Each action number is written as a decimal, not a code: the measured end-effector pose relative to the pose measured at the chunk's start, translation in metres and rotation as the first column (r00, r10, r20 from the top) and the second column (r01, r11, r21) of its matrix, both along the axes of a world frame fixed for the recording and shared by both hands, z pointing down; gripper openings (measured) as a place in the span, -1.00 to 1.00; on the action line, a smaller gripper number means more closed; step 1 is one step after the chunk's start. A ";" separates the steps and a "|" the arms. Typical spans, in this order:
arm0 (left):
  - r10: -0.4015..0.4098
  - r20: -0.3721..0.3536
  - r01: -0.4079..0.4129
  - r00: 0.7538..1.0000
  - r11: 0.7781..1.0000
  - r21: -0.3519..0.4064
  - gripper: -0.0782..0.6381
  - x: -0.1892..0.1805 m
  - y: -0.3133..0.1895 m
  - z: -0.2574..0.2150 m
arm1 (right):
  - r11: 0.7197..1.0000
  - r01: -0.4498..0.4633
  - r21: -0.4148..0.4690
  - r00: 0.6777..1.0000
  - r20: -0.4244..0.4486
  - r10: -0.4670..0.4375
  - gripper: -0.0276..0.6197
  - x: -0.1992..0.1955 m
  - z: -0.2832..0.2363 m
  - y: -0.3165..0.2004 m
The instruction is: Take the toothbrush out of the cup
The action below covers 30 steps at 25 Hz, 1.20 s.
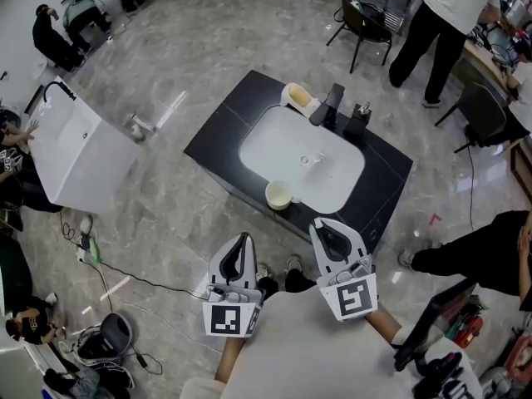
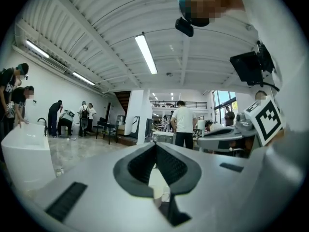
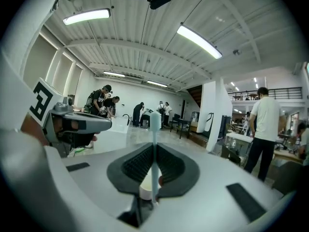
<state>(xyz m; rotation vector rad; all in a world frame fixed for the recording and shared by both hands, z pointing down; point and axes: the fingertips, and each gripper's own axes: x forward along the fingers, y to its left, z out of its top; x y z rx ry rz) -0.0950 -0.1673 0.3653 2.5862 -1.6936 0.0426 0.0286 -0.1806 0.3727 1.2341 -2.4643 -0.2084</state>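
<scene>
Head view: a black counter [image 1: 223, 131] stood on the marble floor with a white sink [image 1: 287, 152] set into it. The left gripper [image 1: 243, 243] and right gripper [image 1: 326, 231] were both raised at the near side of the counter, clear of its top. Each carried its marker cube at the rear.

The cup [image 1: 278, 195] stood at the near rim of the sink, just ahead of the two grippers. Nothing could be made out inside it from this view. A black faucet [image 1: 331, 105] and a dark dispenser [image 1: 359, 120] stood at the far rim. A pale yellow vessel [image 1: 298, 96] sat beside the faucet, at the counter's far corner.

Right gripper view: the jaws of the right gripper [image 3: 154, 146] were closed on the toothbrush [image 3: 154, 158]. It was pale and slender and stood upright in the seam between the ribbed pads. Its head rose above the jaw tips, and its shaft ran down below them. The cup [image 3: 146, 190] showed through the gap under the jaws, so the toothbrush was in the gripper and not in the cup.

Left gripper view: the jaws of the left gripper [image 2: 155, 146] were pressed together at the tips with nothing between them.

Surroundings: a detached white basin [image 1: 79, 152] lay tilted on the floor at the left. A person in a white shirt [image 1: 453, 7] stood at a bench beyond the counter, near a black chair [image 1: 366, 25].
</scene>
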 end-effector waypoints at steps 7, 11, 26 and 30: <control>0.015 0.009 -0.015 1.000 1.000 -0.006 -0.77 0.019 0.012 -0.001 | 1.000 -0.019 0.017 0.999 0.042 0.018 -0.82 0.008 -0.006 0.002; 0.013 0.010 -0.013 1.000 1.000 -0.012 -0.77 0.030 0.020 0.003 | 1.000 -0.002 0.009 0.999 0.032 0.002 -0.82 0.014 -0.002 0.005; 0.039 -0.007 -0.039 0.999 0.999 -0.006 -0.77 0.034 0.071 0.012 | 0.999 -0.030 -0.010 0.999 0.020 0.030 -0.82 0.016 0.014 0.061; 0.045 -0.012 -0.045 0.999 0.999 -0.010 -0.77 0.023 0.116 0.019 | 0.999 -0.039 0.019 0.999 0.008 0.039 -0.82 0.008 0.015 0.096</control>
